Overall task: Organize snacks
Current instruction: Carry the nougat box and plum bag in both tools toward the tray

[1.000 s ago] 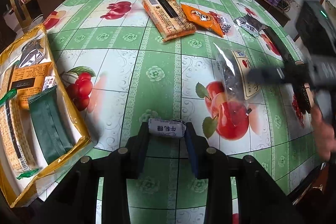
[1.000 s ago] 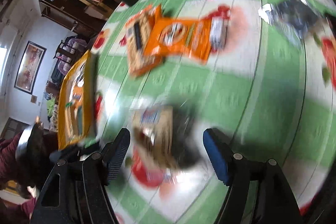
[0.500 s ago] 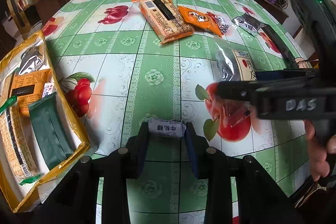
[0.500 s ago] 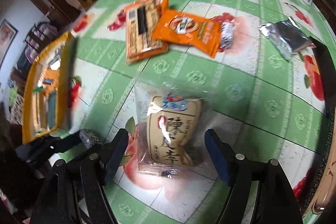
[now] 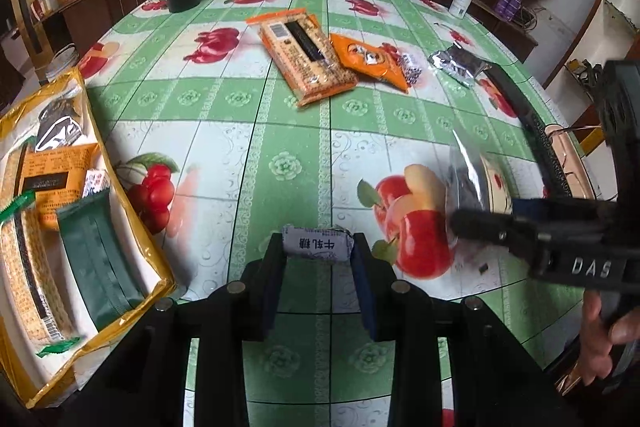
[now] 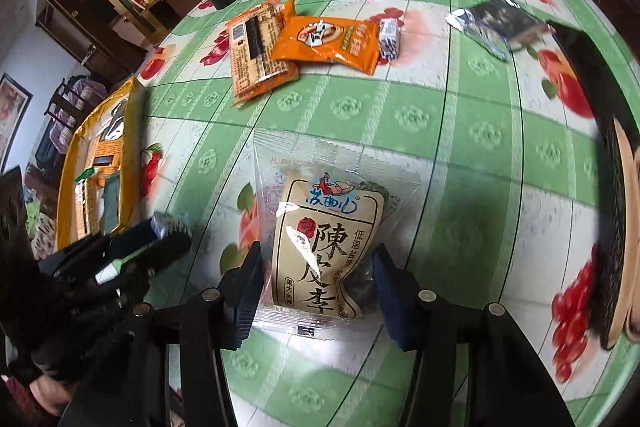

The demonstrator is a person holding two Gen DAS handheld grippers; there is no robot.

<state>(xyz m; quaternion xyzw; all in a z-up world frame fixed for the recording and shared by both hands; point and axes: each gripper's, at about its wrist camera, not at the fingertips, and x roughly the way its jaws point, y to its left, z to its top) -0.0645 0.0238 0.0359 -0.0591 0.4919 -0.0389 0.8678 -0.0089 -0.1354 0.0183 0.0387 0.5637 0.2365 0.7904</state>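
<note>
Now the left gripper (image 5: 318, 247) pinches a small white candy (image 5: 316, 243) btw its fingers, just above the tablecloth (image 5: 280, 131), near the yellow tray (image 5: 132, 211). The right gripper (image 6: 318, 267) is spread around the plum packet (image 6: 328, 239), fingers at both sides; contact I cannot tell.

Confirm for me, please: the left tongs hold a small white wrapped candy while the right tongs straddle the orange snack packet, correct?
Not quite. The left tongs do hold the small white wrapped candy, but the right wrist view shows the right tongs straddling the clear plum packet; the orange snack packet lies farther off.
</note>
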